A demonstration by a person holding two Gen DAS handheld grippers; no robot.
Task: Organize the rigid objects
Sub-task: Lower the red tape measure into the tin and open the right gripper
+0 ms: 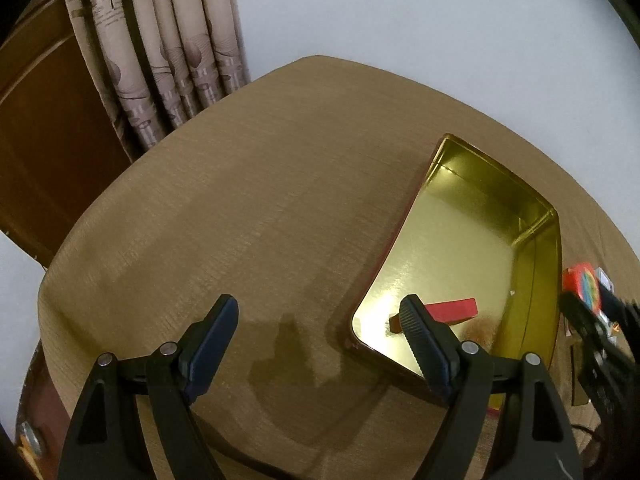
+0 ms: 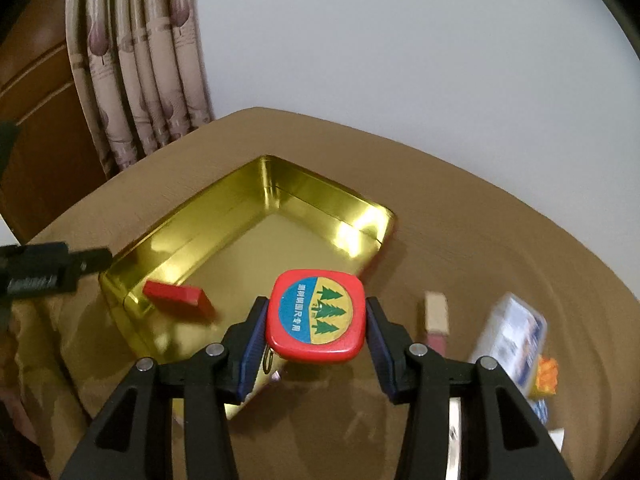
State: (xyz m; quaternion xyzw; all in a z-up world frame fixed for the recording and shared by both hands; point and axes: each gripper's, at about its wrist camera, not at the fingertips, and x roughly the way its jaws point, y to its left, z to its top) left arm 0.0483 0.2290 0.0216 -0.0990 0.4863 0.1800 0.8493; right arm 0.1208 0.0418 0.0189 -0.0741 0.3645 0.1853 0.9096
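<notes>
Cloth, tan and woven, covers my surface (image 1: 248, 208); patterned curtains (image 1: 160, 52) and a pale wall (image 1: 400, 8) stand beyond. My right claw (image 2: 316, 330) grips the red tape measure (image 2: 316, 316) above the gold tin's (image 2: 248, 204) near edge. My left claw (image 1: 320, 334) hangs open.

Plain pale wall (image 1: 400, 12), lit evenly, no marks, fills the bkgd behind the table's far edge. Table (image 1: 260, 200) covered w/ a tan-brown woven cloth w/ rounded corners; a soft dark shadow patch sits on the cloth near its front edge. At far left a pleated beige curtain (image 1: 160, 48) w/ a mauve printed motif hangs down past the table's far-left corner, and left of it stands dark reddish-brown wood panelling (image 1: 48, 128), door or cabinet, can't tell which.
</notes>
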